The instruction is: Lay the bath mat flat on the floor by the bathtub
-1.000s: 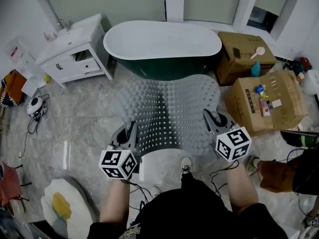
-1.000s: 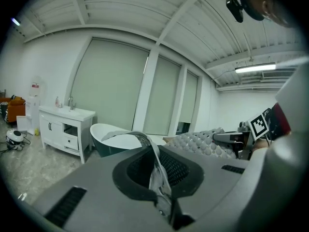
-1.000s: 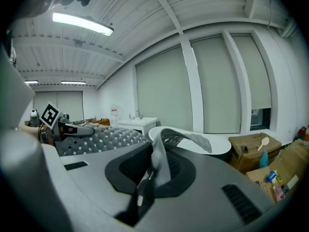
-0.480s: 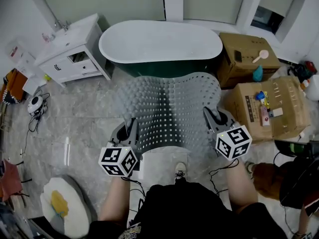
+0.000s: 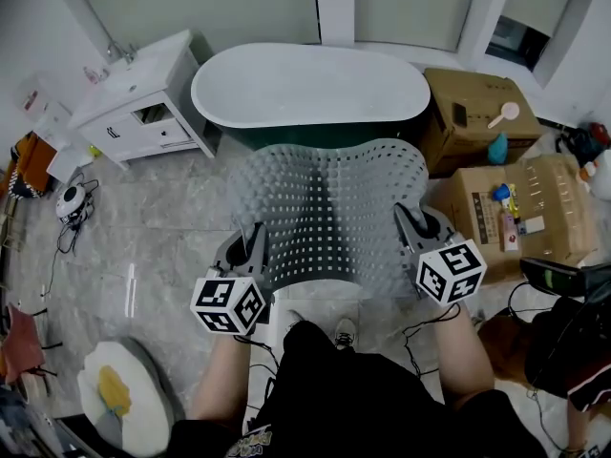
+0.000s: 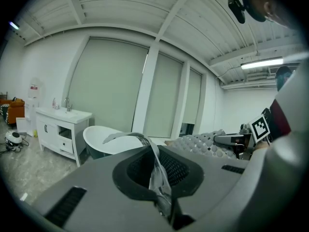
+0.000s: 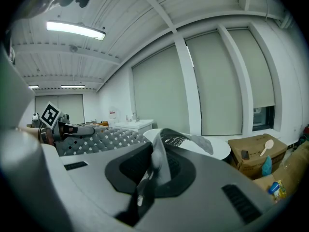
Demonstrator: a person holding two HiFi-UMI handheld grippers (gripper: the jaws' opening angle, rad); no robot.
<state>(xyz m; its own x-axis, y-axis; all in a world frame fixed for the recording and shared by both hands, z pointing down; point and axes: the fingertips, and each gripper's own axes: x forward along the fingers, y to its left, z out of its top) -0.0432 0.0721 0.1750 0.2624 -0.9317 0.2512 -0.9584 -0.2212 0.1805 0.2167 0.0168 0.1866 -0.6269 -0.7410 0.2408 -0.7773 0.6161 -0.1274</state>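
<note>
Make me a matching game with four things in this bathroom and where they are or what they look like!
Things:
1 mat
2 bathtub
3 cabinet
4 boxes

Clues:
A right of the bathtub
B held up in the air
C left of the bathtub
D white inside, green outside

Pairs: 1-B, 2-D, 3-C, 4-A

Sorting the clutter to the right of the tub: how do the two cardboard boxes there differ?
The far box is darker brown; the near box is paler. The far box stands right beside the bathtub; the near box sits nearer the camera. A pale spoon-shaped tool lies on the far box; small bottles lie on the near box. Both are cardboard and stand on the floor.
</note>
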